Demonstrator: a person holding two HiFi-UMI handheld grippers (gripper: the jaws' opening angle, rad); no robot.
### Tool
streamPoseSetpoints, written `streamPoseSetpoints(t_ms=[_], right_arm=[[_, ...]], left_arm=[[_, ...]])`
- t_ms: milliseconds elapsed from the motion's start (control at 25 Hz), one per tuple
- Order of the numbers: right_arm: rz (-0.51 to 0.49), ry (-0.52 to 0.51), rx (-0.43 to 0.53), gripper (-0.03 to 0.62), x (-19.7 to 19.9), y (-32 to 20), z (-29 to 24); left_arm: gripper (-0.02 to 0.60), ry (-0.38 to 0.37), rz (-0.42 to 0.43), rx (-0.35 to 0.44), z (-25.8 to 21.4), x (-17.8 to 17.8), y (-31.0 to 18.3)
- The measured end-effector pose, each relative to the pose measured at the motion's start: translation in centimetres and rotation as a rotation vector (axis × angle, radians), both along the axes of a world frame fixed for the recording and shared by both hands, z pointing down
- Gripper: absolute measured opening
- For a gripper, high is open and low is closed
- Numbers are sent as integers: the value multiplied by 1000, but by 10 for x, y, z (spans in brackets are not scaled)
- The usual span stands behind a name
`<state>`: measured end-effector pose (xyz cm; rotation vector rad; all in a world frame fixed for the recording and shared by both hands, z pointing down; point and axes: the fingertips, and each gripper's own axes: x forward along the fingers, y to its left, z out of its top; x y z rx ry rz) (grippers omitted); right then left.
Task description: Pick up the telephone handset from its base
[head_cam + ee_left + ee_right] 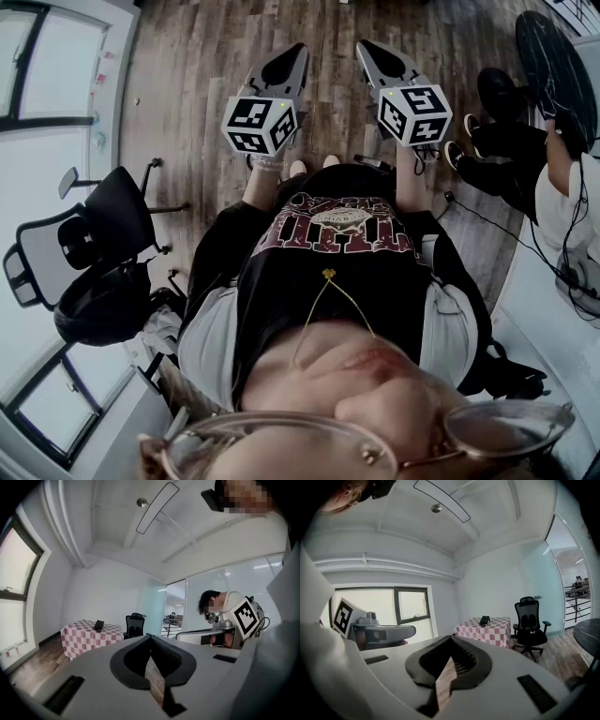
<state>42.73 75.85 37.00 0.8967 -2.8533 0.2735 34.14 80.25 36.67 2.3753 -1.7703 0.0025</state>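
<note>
1. The telephone (484, 620) sits on top of a table with a red-and-white checked cloth (491, 633). The table stands across the room near the far wall, well apart from both grippers.
2. At this range the telephone shows only as a small dark slab that looks raised at its far edge. Handset and base cannot be told apart. It is too small to tell which way its long axis runs or which end points where.
3. The left gripper (296, 52) has its jaws pressed together at the tips with nothing between them. Only wooden floor (206, 56) shows through the slit behind the tips.
4. The right gripper (365, 47) is likewise clenched tip to tip and holds nothing.
5. Both grippers are held side by side in front of the person's chest, above the floor. They are close to level, with the noses dipping slightly, and they aim toward the table.
6. A black office chair (529, 621) stands just beside the table, to its right in both gripper views.
7. A second person (216, 605) is near the glass wall.
</note>
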Motion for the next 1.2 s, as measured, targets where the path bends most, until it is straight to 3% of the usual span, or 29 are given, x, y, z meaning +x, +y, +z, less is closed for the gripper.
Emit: streamPoseSetpoints(t_ms=[480, 760, 1200], right_arm=[[-45, -31, -30, 18, 0, -7, 9], [-40, -17, -47, 18, -15, -12, 19], [-9, -8, -46, 18, -64, -84, 21]], left_arm=[[8, 5, -29, -26, 11, 0, -6], [8, 31, -31, -41, 20, -19, -13], [8, 32, 22, -32, 20, -70, -93]])
